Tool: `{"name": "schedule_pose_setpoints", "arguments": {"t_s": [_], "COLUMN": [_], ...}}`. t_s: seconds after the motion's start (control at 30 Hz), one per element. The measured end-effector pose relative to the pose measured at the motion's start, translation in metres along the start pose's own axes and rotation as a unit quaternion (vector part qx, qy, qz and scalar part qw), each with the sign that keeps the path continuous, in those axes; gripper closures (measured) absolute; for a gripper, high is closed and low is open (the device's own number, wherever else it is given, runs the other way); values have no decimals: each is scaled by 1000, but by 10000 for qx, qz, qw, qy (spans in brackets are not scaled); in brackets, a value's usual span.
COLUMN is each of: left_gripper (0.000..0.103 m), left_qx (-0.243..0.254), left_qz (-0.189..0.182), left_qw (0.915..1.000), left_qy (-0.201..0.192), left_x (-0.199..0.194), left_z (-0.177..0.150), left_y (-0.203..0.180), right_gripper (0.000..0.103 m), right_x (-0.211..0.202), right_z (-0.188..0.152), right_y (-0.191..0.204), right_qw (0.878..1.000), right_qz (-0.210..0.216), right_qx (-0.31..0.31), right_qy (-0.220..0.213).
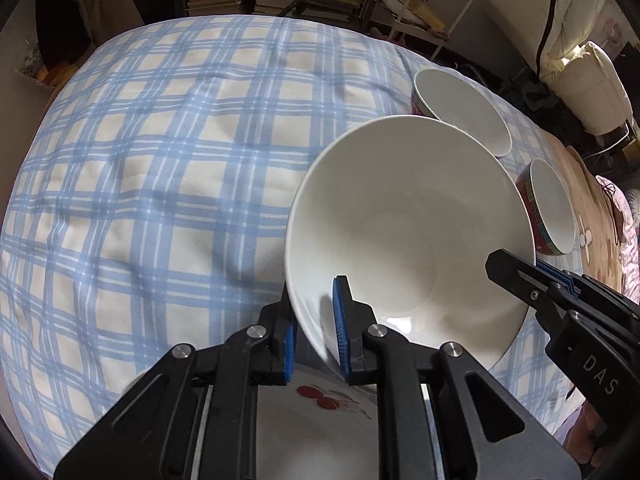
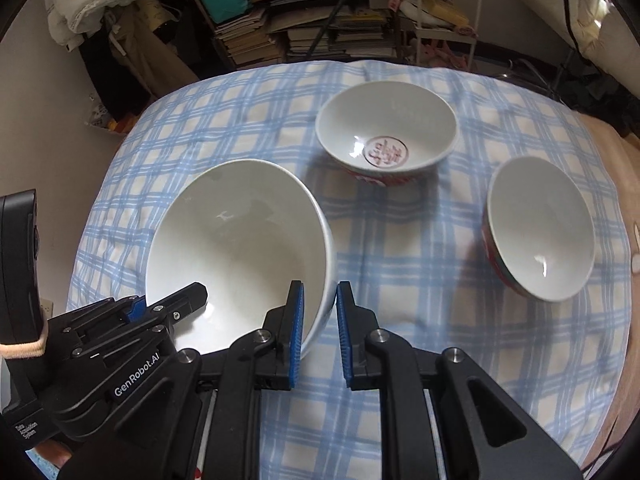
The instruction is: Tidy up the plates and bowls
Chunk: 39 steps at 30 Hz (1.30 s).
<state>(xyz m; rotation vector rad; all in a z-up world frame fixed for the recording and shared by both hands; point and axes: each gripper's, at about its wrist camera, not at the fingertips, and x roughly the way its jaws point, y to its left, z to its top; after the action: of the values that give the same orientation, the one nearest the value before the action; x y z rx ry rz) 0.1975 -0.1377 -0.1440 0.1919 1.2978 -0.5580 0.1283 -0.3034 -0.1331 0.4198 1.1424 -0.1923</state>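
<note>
A large plain white bowl (image 1: 408, 220) hangs tilted over the blue plaid tablecloth (image 1: 160, 160), held by both grippers. My left gripper (image 1: 314, 304) is shut on its near rim, one blue pad inside the bowl and one outside. My right gripper (image 1: 520, 270) clamps the rim on the right side. In the right wrist view the same bowl (image 2: 240, 240) has its wall between the right gripper's (image 2: 320, 286) pads, and the left gripper (image 2: 168, 300) bites the rim at lower left. Under the bowl lies a white plate with red cherries (image 1: 320, 400).
Two smaller bowls with red patterned outsides stand on the cloth: one with a red emblem inside (image 2: 388, 136) at the back, one (image 2: 540, 228) to the right. Shelves of books (image 2: 304, 28) stand behind the table. A wrist with a hair tie (image 2: 22, 350) shows at the left.
</note>
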Motion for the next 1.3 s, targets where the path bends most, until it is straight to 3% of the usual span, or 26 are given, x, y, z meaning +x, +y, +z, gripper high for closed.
{"name": "schedule_pose_setpoints", "arguments": {"t_s": [0.43, 0.73, 1.03, 1.3], "left_gripper": [87, 86, 85, 86], "left_qx": [631, 1129, 1362, 1314], "left_qz": [50, 125, 485, 376], "left_qw": [9971, 9931, 9884, 9891], "left_qy": [433, 283, 474, 546], "left_x": [12, -1, 10, 13], "left_z": [-27, -51, -61, -63], "left_y": [-45, -72, -93, -89], "right_gripper": [86, 86, 86, 86], "right_x": [-16, -29, -30, -24], "right_z": [-41, -72, -78, -79], "right_y": [-34, -50, -65, -69], "right_qw": [9988, 9975, 9964, 9958], "right_qz": [-321, -418, -355, -233], "right_qx": [315, 525, 715, 807], "right_qy": [206, 221, 291, 364]}}
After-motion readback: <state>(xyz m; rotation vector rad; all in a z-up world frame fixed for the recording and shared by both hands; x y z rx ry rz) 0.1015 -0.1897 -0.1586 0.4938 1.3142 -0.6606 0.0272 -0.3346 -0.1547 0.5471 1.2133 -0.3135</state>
